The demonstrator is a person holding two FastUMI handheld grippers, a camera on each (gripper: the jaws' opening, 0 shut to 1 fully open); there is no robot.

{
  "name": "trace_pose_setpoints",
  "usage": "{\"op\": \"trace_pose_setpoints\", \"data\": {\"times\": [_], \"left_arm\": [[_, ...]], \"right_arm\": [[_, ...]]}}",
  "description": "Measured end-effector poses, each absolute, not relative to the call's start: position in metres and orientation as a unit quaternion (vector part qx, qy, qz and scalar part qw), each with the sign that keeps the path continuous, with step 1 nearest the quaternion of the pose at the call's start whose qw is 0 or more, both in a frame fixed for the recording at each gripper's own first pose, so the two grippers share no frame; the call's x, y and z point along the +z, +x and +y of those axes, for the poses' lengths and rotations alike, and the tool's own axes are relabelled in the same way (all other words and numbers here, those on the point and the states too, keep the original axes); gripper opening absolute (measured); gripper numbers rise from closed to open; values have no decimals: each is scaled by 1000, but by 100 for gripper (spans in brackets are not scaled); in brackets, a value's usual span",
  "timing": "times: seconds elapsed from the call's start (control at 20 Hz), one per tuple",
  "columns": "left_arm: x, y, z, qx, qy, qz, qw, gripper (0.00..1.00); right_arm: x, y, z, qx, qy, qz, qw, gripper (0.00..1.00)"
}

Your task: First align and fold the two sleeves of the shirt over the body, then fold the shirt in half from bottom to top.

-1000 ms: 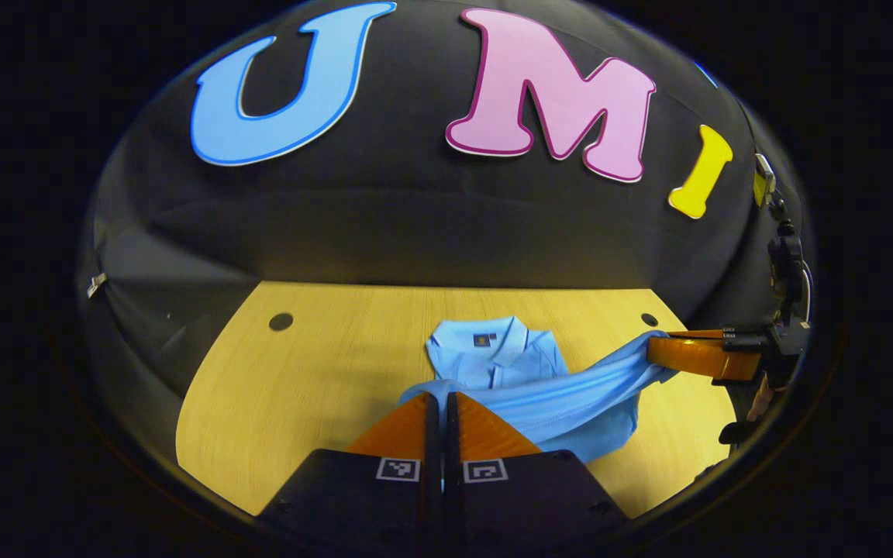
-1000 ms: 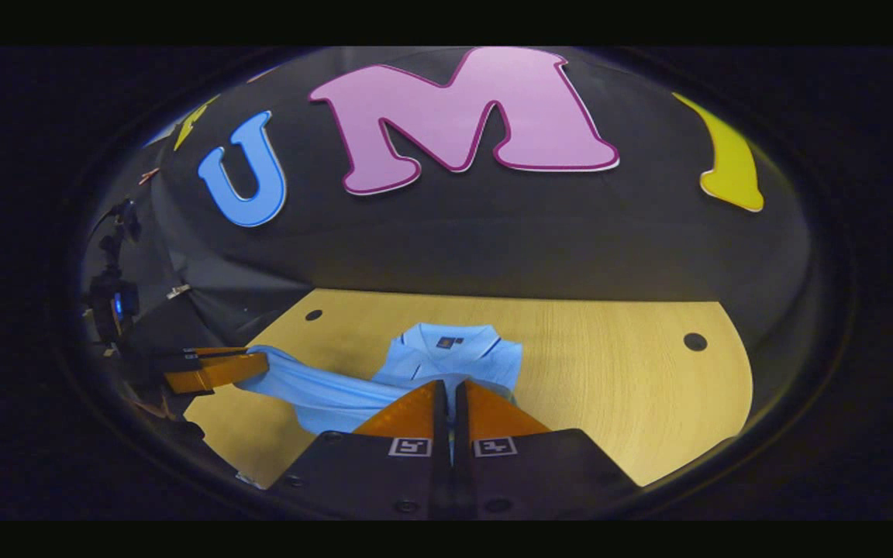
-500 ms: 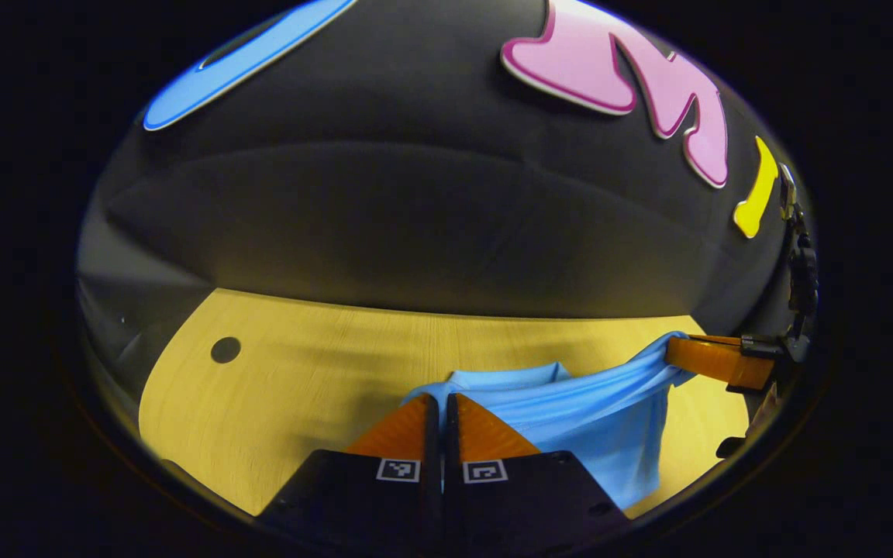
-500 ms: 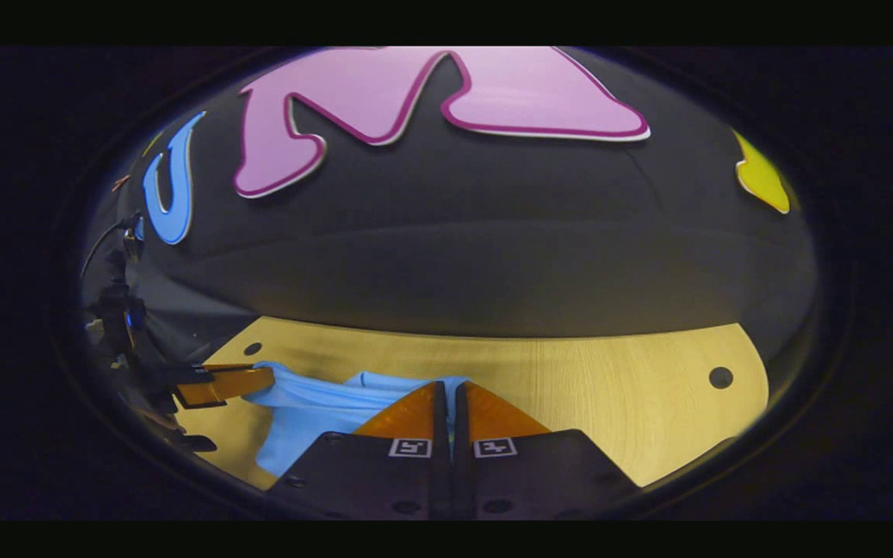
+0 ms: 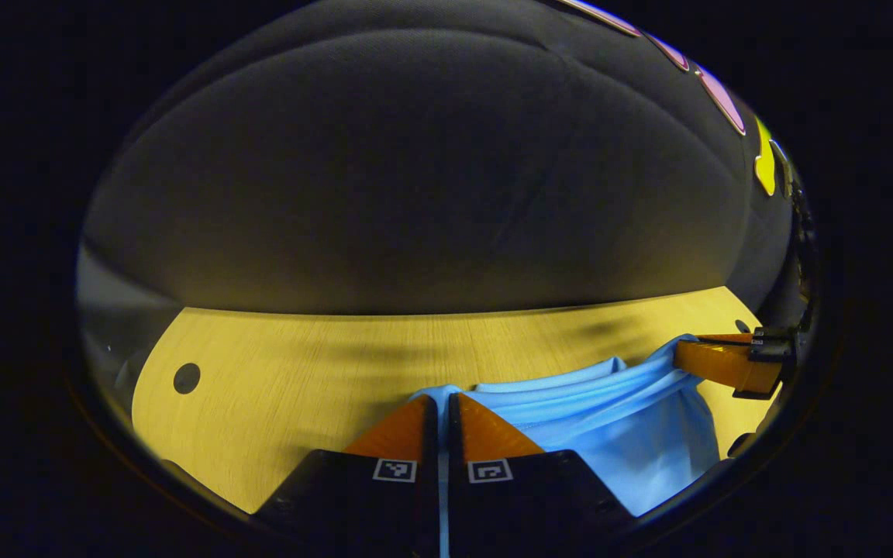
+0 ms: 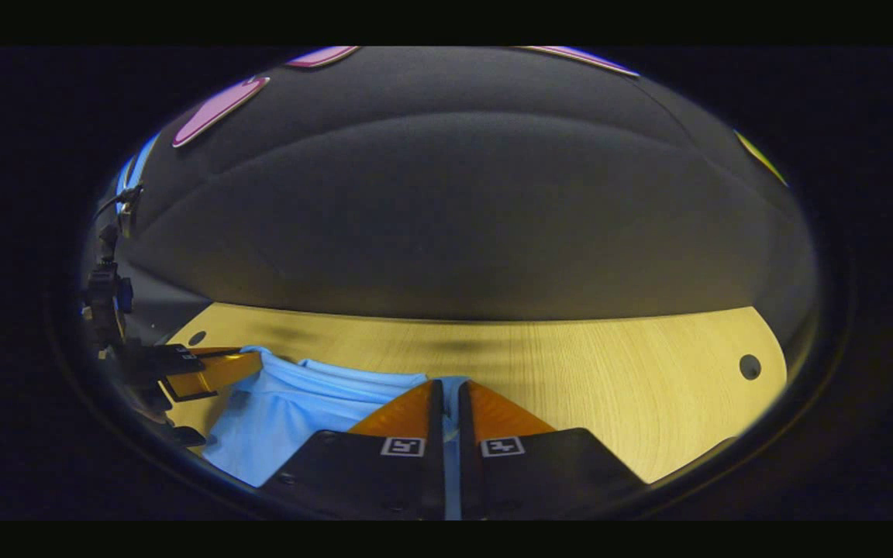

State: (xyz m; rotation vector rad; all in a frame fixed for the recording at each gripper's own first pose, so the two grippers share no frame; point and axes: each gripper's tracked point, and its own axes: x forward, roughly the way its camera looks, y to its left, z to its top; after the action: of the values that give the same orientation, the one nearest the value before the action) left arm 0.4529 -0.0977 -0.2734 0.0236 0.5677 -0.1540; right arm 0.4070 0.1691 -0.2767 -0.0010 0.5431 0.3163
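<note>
In the left gripper view, the left gripper (image 5: 439,399) sits at the bottom centre with its two fingers pressed together on an edge of the light blue shirt (image 5: 617,434); a thin strip of blue cloth shows in the slit between them. From that pinch the fabric runs off to the right as a taut, ridged band to the right gripper (image 5: 687,358), which appears at the far right edge and also has cloth caught at its tip. Below the band the shirt hangs in a loose sheet over the wooden table (image 5: 299,387) (whether its lower part touches the wood cannot be told). A dark round hole (image 5: 186,378) sits in the table near its left edge.

In the right gripper view, the right gripper (image 6: 450,386) likewise has its fingers closed on the shirt (image 6: 284,426), with blue cloth visible between them. The fabric stretches leftward to the left gripper (image 6: 249,363), seen at the left edge, where the cloth meets its tip. The table (image 6: 609,387) spreads out to the right, with another hole (image 6: 749,366) near its far right edge. The booth's black cloth wall (image 6: 446,217) rises behind the table.
</note>
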Motion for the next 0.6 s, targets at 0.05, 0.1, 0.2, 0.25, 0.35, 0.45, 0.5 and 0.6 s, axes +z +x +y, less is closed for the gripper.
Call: {"op": "trace_pose_setpoints", "data": {"times": [0.05, 0.1, 0.2, 0.25, 0.35, 0.45, 0.5, 0.6], "left_arm": [[-265, 451, -97, -70, 18, 276, 958, 19], [-249, 444, -92, -65, 22, 265, 962, 32], [-227, 429, -88, -65, 21, 234, 970, 57], [-211, 418, -85, -65, 23, 217, 974, 70], [-178, 393, -79, -64, 32, 182, 981, 98], [-151, 360, -74, -62, 37, 151, 986, 99], [-137, 341, -69, -60, 38, 143, 987, 99], [-109, 292, -61, -57, 37, 126, 990, 99]], "right_arm": [[-273, 405, 167, 157, -5, 264, 952, 16], [-264, 403, 163, 155, -12, 251, 955, 21], [-241, 392, 156, 148, -18, 223, 963, 41], [-228, 384, 151, 145, -20, 211, 966, 57], [-203, 361, 139, 137, -21, 193, 971, 88], [-181, 335, 132, 127, -23, 178, 976, 94], [-168, 320, 127, 120, -25, 170, 978, 99], [-143, 283, 120, 111, -23, 153, 982, 100]]}}
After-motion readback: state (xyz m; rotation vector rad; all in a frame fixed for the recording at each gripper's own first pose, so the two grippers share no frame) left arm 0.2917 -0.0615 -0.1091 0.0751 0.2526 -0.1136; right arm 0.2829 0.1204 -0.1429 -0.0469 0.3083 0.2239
